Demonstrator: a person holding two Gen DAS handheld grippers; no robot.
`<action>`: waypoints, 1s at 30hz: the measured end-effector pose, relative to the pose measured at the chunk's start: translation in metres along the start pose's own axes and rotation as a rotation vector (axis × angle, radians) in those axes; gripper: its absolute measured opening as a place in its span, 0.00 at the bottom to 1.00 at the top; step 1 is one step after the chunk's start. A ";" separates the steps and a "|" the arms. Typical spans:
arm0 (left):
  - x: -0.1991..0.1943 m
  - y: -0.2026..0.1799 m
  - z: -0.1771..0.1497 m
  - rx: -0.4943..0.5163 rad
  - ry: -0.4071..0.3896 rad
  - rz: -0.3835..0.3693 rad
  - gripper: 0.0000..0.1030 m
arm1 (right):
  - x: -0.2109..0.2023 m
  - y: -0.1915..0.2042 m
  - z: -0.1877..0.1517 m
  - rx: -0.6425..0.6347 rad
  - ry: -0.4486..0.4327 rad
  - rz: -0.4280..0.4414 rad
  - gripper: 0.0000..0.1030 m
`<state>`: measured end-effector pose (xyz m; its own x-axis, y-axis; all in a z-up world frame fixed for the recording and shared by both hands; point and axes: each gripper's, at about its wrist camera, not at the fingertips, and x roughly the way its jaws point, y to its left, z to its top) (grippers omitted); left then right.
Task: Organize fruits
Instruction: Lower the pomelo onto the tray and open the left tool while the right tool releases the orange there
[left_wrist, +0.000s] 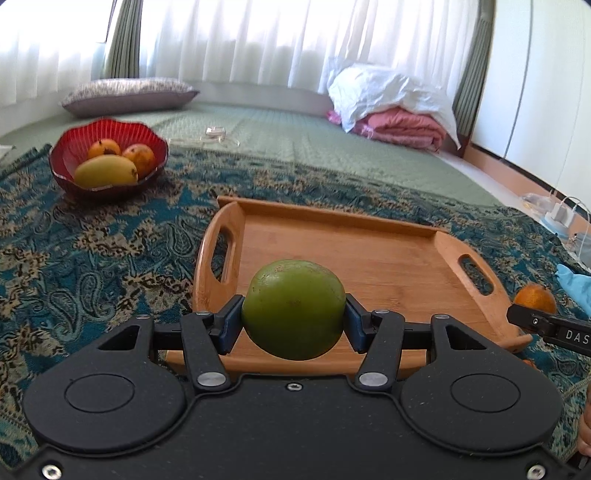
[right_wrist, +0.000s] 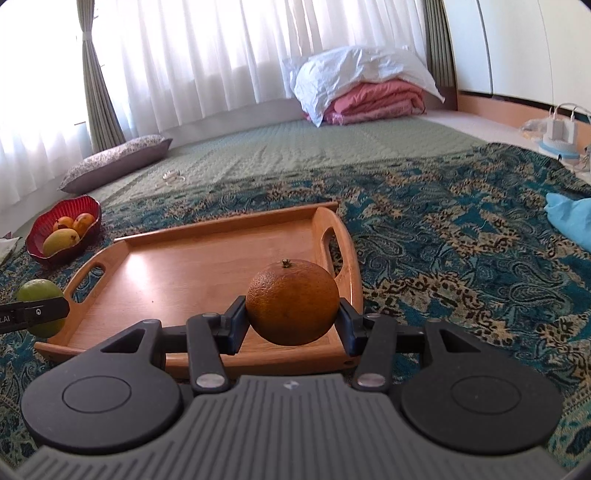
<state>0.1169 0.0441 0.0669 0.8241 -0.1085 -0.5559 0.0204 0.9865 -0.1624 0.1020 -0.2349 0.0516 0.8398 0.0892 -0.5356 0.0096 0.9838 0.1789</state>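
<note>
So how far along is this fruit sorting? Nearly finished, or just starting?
Partway, it seems. Three yellow-orange fruits already sit in the red bowl. In hand: the left gripper clamps a green fruit, the right gripper an orange, both near the wooden tray. The tray holds nothing yet, so both still need setting down.

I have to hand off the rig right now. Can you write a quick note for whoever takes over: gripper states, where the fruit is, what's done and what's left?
Left gripper: shut on the green fruit, held above the near edge of the wooden tray.
Right gripper: shut on the orange, held above the tray's near right corner.
Red bowl, on the patterned blanket to the far left of the tray: holds a mango and two orange-yellow fruits behind it.
Done: both fruits picked up.
Left: nothing lies on the tray; likely set both fruits down there, then see to the bowl's fruit.
</note>
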 end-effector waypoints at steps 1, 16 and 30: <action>0.005 0.001 0.002 -0.004 0.014 0.002 0.51 | 0.005 -0.001 0.002 0.004 0.016 0.001 0.52; 0.045 -0.006 0.003 0.040 0.079 0.050 0.51 | 0.042 0.007 0.007 -0.063 0.084 -0.039 0.52; 0.054 -0.008 -0.002 0.064 0.079 0.060 0.52 | 0.052 0.017 -0.002 -0.104 0.097 -0.044 0.52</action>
<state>0.1605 0.0302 0.0363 0.7779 -0.0557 -0.6259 0.0104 0.9971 -0.0759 0.1452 -0.2137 0.0250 0.7834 0.0549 -0.6191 -0.0153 0.9975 0.0691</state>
